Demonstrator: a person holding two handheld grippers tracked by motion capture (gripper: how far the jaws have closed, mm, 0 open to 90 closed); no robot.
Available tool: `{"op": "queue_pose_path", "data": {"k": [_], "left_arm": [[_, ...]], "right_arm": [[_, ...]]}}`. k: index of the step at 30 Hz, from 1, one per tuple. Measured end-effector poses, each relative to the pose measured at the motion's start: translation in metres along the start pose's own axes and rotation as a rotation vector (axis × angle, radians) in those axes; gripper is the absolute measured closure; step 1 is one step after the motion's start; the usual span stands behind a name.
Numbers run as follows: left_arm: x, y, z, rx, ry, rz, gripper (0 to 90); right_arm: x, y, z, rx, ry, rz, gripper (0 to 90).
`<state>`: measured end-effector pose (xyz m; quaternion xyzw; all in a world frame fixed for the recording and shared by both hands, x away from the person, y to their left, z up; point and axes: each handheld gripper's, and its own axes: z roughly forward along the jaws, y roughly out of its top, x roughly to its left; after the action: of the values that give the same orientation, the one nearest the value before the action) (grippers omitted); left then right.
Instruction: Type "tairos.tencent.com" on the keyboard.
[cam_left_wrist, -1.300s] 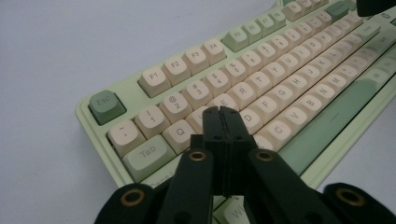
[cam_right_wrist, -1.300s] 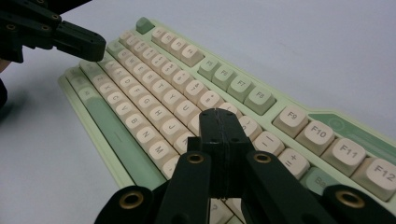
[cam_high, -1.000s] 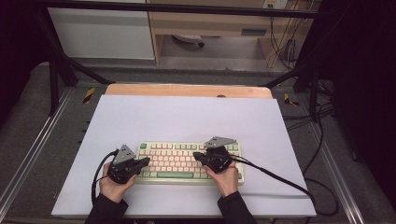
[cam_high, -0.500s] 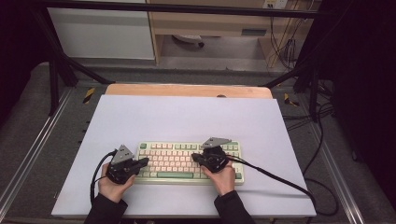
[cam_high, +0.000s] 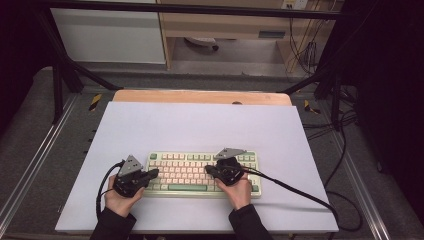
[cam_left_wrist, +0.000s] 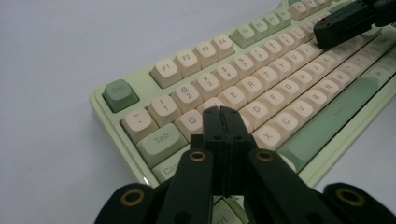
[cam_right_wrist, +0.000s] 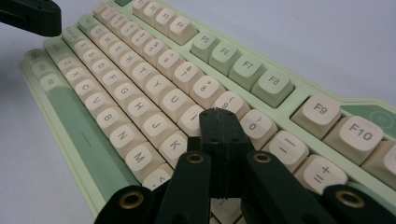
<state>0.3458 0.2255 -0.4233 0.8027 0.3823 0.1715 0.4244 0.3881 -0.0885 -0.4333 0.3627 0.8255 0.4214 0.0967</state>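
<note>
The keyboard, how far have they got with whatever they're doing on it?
Done: both claws are shut into poking tips over the keyboard. In hand: the left claw hovers near Q and W, the right claw near I and K. Whether a key is pressed I cannot tell; the typing itself seems left.

We saw broad bare room on the pale lilac table sheet (cam_high: 200, 125) beyond and to both sides of the mint-green keyboard with cream keycaps (cam_high: 192, 170). The only obstacles near us were that keyboard and the black cable (cam_high: 295, 192) trailing across the sheet towards the right edge.
</note>
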Motion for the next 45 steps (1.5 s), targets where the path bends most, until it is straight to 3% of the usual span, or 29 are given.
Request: {"op": "queue_pose_path", "data": {"k": [9,27,36,45], "left_arm": [[-0.001,0.0,0.0,0.001,-0.002,0.002,90.0],[-0.007,0.012,-0.001,-0.003,-0.007,0.017,90.0],[-0.01,0.021,0.007,0.011,-0.008,0.028,90.0],[-0.012,0.019,0.019,0.036,-0.014,0.031,90.0]], "right_arm": [[0.003,0.004,-0.014,-0.037,0.016,-0.016,90.0],[0.005,0.004,-0.038,-0.046,0.009,-0.058,90.0],[0.0,-0.005,-0.045,-0.057,0.012,-0.039,90.0],[-0.004,-0.011,-0.051,-0.054,0.007,-0.03,90.0]]}}
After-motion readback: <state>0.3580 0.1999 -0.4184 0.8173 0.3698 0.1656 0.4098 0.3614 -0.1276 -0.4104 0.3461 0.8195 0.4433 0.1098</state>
